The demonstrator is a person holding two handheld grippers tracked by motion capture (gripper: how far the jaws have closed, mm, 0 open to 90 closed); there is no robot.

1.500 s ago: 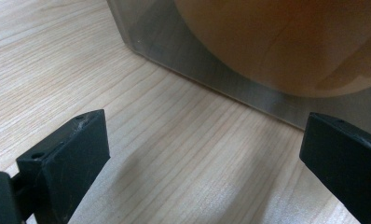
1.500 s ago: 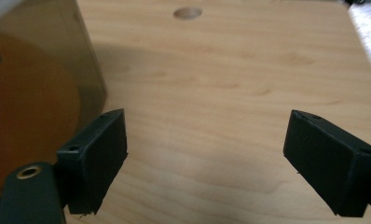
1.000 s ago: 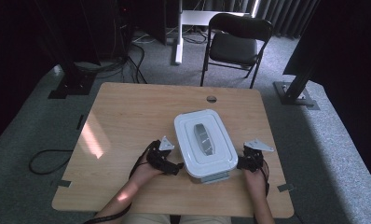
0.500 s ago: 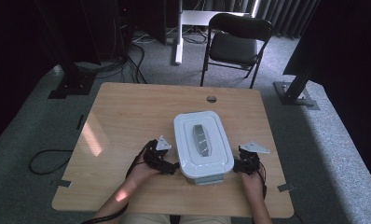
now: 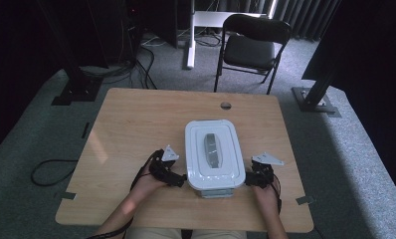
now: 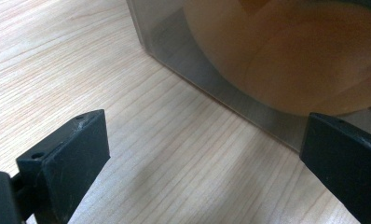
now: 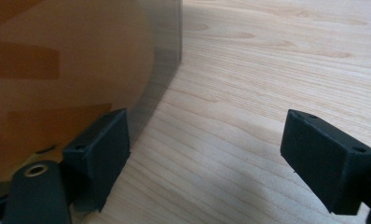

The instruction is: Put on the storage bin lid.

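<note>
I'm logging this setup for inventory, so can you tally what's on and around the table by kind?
Lidded storage container: 1
Handheld grippers: 2, left gripper and right gripper, fingers apart on both
Wooden table: 1
Folding chair: 1
Total: 5
</note>
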